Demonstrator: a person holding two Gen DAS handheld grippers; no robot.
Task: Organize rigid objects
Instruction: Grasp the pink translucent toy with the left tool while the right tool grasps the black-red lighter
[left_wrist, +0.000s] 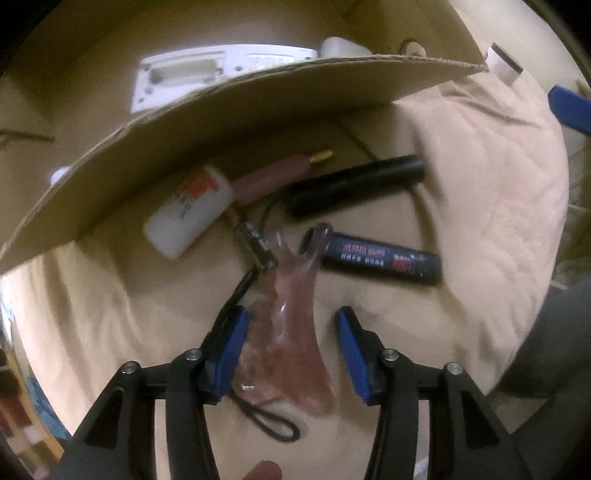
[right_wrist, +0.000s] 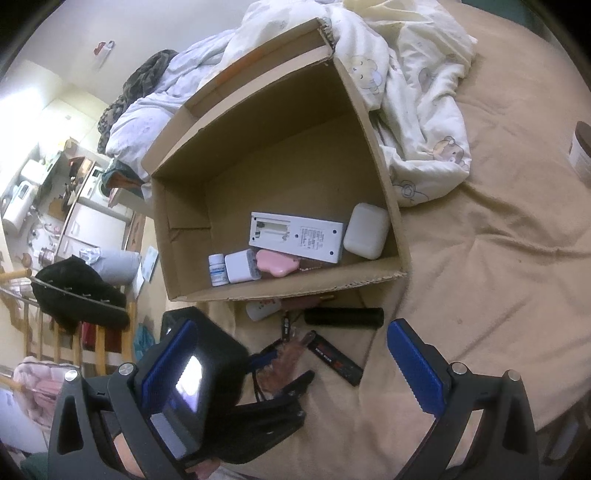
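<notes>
My left gripper (left_wrist: 291, 325) is open above the tan bedsheet, its jaws either side of a translucent pink comb-like piece (left_wrist: 295, 325) that looks blurred and touches neither pad clearly. Just beyond lie a black labelled tube (left_wrist: 380, 258), a black cylinder (left_wrist: 354, 184), a white bottle (left_wrist: 188, 210), a pink pen-like stick (left_wrist: 273, 177) and a small metal piece (left_wrist: 255, 243) on a black cord (left_wrist: 269, 421). The cardboard box (right_wrist: 295, 288) holds several items, including a white device (right_wrist: 295, 236). My right gripper (right_wrist: 295, 365) is open and empty, above the left gripper (right_wrist: 273, 362).
In the box lie a white case (right_wrist: 365, 230), a pink case (right_wrist: 277, 264), a white adapter (right_wrist: 242, 266) and a pill bottle (right_wrist: 218, 269). A crumpled duvet (right_wrist: 413, 110) lies behind the box. A white jar (right_wrist: 581, 151) stands at the far right. Room furniture is off the bed's left.
</notes>
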